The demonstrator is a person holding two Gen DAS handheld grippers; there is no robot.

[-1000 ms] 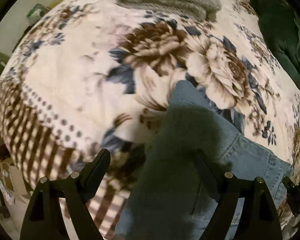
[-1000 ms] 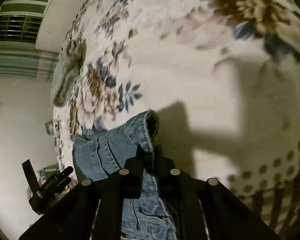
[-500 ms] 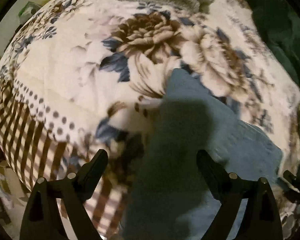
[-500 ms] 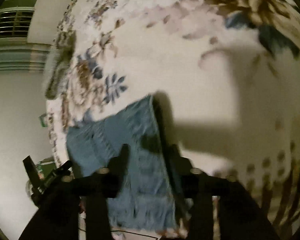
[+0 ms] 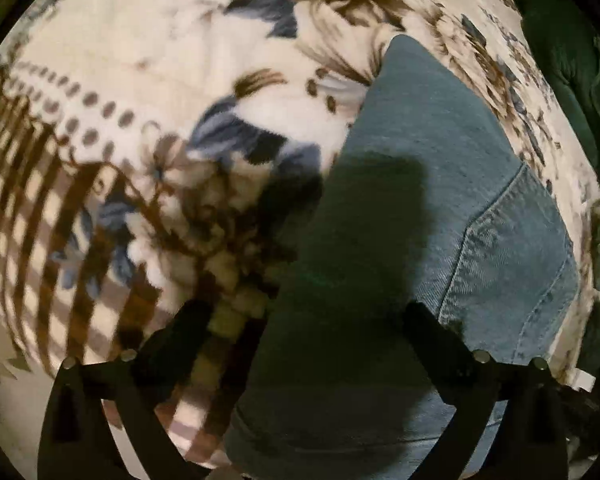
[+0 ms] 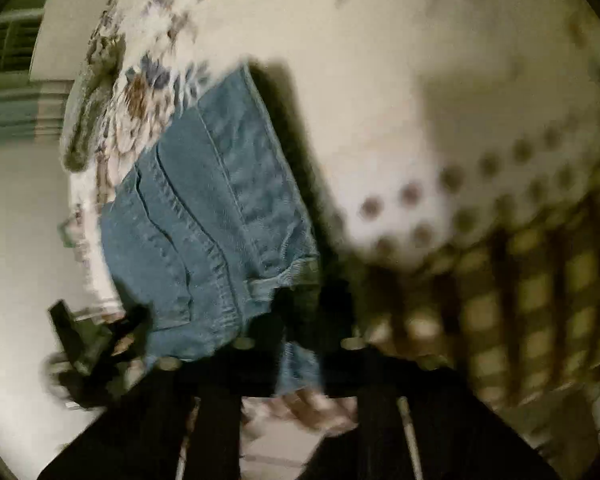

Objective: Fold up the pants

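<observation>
The folded blue denim pants (image 5: 440,184) lie on a floral blanket (image 5: 160,40), a back pocket facing up. My left gripper (image 5: 304,320) is open, its two fingers spread over the near end of the pants and the blanket edge, holding nothing. In the right wrist view the pants (image 6: 204,216) lie flat at centre left. My right gripper (image 6: 300,320) is open and blurred by motion, at the near edge of the pants with a strip of denim showing between its fingers. The left gripper also shows in the right wrist view (image 6: 88,340) at lower left.
A dark green garment (image 5: 572,60) lies at the far right of the bed. A grey furry cushion (image 6: 88,92) lies at the bed's far end. The blanket's brown checked border (image 5: 40,200) hangs over the bed's edge.
My right gripper has opened and let go of the pants' edge, which now lies flat. Both grippers have moved lower and closer to the pants and the near bed edge.
</observation>
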